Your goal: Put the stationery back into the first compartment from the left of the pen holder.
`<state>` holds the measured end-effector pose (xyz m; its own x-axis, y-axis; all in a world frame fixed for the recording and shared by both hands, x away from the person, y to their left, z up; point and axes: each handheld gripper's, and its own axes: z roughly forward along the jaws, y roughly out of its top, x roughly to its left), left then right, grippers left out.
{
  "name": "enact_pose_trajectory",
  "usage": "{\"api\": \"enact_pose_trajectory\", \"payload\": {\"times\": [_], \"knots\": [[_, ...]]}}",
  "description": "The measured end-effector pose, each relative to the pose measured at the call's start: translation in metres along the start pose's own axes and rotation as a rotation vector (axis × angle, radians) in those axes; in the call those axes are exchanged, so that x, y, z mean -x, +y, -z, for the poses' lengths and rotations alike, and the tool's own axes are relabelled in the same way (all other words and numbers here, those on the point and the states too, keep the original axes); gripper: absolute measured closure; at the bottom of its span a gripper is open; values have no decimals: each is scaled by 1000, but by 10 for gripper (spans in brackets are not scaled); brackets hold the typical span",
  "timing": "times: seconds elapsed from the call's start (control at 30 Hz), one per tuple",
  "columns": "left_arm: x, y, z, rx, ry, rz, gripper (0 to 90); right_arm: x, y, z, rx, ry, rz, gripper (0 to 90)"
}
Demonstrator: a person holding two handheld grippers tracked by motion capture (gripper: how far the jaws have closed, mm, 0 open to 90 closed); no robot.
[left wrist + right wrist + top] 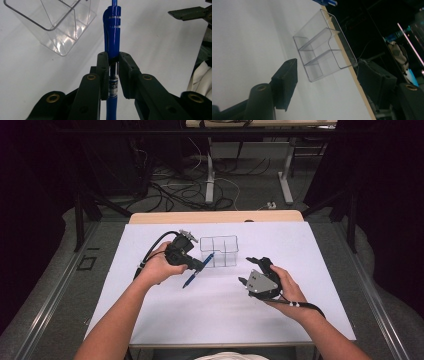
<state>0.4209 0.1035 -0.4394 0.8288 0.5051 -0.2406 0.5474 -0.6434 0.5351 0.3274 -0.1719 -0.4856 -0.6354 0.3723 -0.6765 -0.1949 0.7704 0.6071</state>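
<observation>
High view: left hand-held gripper (199,265) clamps a blue pen (198,271) just in front of the clear box (218,251) on the white desk (165,320). The pen slants, its lower end toward the person and its upper end at the box's front wall. Right hand-held gripper (256,266) sits right of the box, apart from it, holding nothing.

Left gripper view: jaws pinch the pen (112,37) mid-barrel, clip end pointing away, box (53,22) up-left, its dividers visible. Label on the barrel is partly hidden by the jaws; only "ick" reads, brand unclear.

Right gripper view: jaws stand apart with nothing between them, box (322,55) ahead and tilted in frame, three compartments showing.

Step in hand looks like dropping the pen into the box. To do it well: lift the pen clear of the rim, tip it upright over one compartment, then release; the light box may slide, so the right hand-held gripper could steady its wall.
</observation>
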Motion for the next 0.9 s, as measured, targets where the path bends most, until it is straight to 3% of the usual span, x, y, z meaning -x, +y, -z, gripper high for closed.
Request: {"api": "enact_pose_trajectory", "payload": {"times": [0.13,0.2,0.33,0.37,0.47,0.67,0.9], "knots": [[1,2,-4,-12,-16,18,792,-6,7,-1,29,24,95,381],[0,3,-5,-23,-21,17,793,-8,11,-1,40,30,189,420],[0,7,-8,-34,-28,19,793,-17,19,-4,51,27,334,441],[1,8,-8,-43,-29,22,793,-21,21,-5,48,23,352,448],[3,10,-10,-53,-33,19,792,-25,26,-10,55,44,461,457],[2,14,-13,-62,-46,21,792,-36,36,-14,67,55,561,482],[4,18,-19,-81,-59,13,793,-42,44,-18,58,83,612,568]]}}
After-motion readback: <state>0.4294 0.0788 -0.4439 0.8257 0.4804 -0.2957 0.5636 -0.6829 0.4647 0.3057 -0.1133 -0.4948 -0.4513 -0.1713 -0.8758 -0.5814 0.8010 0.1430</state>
